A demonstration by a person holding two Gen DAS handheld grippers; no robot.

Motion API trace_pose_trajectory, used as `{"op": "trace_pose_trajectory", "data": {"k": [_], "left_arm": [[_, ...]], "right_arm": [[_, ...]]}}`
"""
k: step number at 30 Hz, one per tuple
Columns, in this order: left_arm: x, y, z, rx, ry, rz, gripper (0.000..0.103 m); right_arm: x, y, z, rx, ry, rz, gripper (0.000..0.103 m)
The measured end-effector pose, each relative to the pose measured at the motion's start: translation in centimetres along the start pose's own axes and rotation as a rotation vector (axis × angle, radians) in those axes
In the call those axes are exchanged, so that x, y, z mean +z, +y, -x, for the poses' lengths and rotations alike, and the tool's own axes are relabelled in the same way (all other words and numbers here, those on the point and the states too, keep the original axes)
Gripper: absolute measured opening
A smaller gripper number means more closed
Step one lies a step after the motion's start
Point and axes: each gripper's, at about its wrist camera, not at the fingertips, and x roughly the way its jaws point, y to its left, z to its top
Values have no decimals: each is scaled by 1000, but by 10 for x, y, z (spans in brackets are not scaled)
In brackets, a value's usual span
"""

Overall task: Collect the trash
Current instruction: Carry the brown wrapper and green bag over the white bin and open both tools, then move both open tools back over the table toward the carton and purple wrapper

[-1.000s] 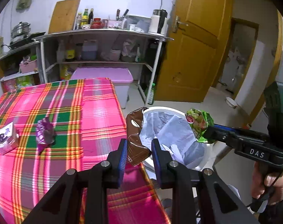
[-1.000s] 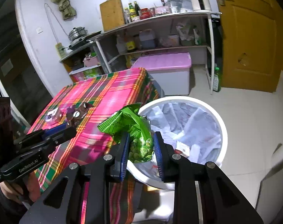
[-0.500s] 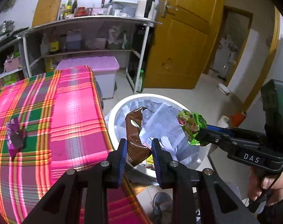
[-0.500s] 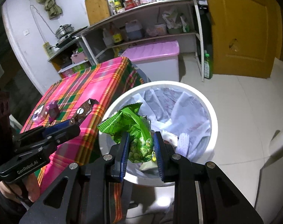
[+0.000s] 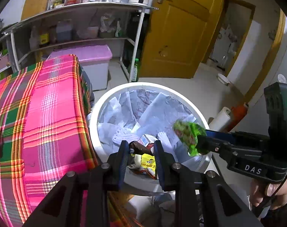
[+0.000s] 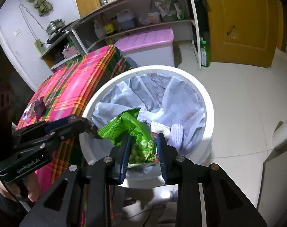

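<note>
A white trash bin (image 5: 98,111) with a pale liner stands on the floor beside the table; it also shows in the right wrist view (image 6: 207,102). My left gripper (image 5: 141,147) is over the bin with its jaws apart; a brown wrapper (image 5: 141,146) is between and below the fingertips, dropping into the bin. In the right wrist view the brown wrapper (image 6: 91,128) hangs at the left gripper's tip. My right gripper (image 6: 143,141) is over the bin, jaws parted around a green snack bag (image 6: 132,130); the bag still sits between them (image 5: 188,134).
The table with a pink and green plaid cloth (image 5: 39,113) is left of the bin. A purple wrapper (image 6: 39,107) and a small packet lie on it. A pink-lidded storage box (image 5: 86,54), shelves and a yellow door (image 5: 177,34) stand behind.
Both grippers moved from the table edge to over the bin. The left jaws opened and the brown wrapper slipped down. The right jaws widened around the green bag.
</note>
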Motion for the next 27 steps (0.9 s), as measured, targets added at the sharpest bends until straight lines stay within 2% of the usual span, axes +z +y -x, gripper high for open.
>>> {"op": "trace_pose_trajectory", "data": {"k": [4,16,27], "left_arm": [[-1,2,1,-7,0,8,28],[1,7,9,-22,-21,35,32],[-4,16,50,-45,-90,72,32]], "right_arm": [[-1,-1,-1,0,-1,-6,44],[1,3,15,0,-35,-8,44],[3,28,47,38,-116,25,44]]}}
